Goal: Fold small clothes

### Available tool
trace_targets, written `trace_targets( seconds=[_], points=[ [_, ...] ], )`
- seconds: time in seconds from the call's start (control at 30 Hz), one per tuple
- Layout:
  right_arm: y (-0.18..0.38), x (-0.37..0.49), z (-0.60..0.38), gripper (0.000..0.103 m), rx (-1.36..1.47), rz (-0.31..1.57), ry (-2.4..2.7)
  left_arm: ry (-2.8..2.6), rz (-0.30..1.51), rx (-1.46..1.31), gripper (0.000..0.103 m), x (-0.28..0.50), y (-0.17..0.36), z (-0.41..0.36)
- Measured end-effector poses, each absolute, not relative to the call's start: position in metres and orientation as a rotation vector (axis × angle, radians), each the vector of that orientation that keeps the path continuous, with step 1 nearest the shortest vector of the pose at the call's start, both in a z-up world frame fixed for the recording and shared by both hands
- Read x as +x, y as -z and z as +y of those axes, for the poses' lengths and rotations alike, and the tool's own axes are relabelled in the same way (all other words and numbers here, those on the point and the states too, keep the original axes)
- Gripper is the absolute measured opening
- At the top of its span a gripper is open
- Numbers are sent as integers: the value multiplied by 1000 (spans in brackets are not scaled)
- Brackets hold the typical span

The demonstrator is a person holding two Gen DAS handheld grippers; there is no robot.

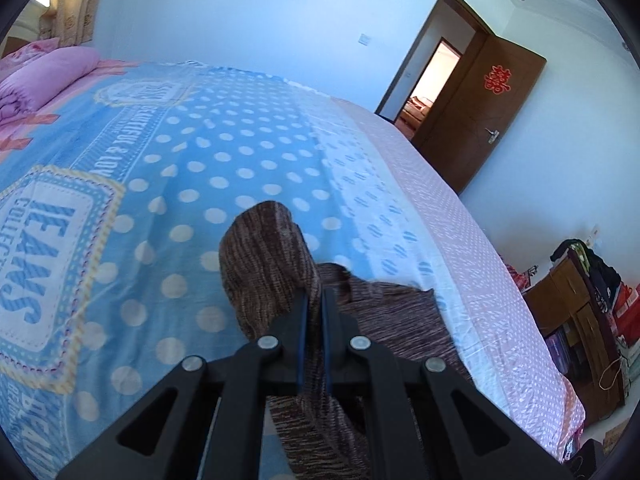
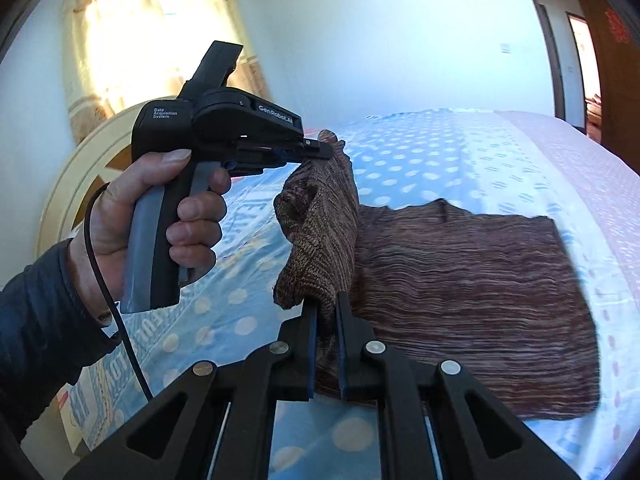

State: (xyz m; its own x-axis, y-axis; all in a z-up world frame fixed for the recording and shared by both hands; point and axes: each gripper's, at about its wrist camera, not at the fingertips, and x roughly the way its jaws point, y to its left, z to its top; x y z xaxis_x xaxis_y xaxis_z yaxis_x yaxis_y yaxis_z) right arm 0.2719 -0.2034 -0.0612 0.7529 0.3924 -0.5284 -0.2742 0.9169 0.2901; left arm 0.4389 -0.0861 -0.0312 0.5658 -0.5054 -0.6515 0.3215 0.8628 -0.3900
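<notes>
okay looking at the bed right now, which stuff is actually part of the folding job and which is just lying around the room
Part of the job:
brown knit garment, one side lifted
left gripper, shut on the garment
right gripper, shut on the garment
polka-dot bedspread under it

Just lying about:
pink pillow
open door
cluttered shelf
curtain

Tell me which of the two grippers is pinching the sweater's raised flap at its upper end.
The left gripper, seen in a bare hand: it clamps the brown knit sweater at the flap's top, while the right gripper pinches its lower edge.
</notes>
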Motion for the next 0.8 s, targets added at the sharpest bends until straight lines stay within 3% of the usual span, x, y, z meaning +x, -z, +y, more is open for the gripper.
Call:
trace_targets(
  seconds=[0.8],
  points=[
    [68, 230, -314, 4, 276, 701, -216, 650, 903, -132, 7, 439, 50, -232]
  ],
)
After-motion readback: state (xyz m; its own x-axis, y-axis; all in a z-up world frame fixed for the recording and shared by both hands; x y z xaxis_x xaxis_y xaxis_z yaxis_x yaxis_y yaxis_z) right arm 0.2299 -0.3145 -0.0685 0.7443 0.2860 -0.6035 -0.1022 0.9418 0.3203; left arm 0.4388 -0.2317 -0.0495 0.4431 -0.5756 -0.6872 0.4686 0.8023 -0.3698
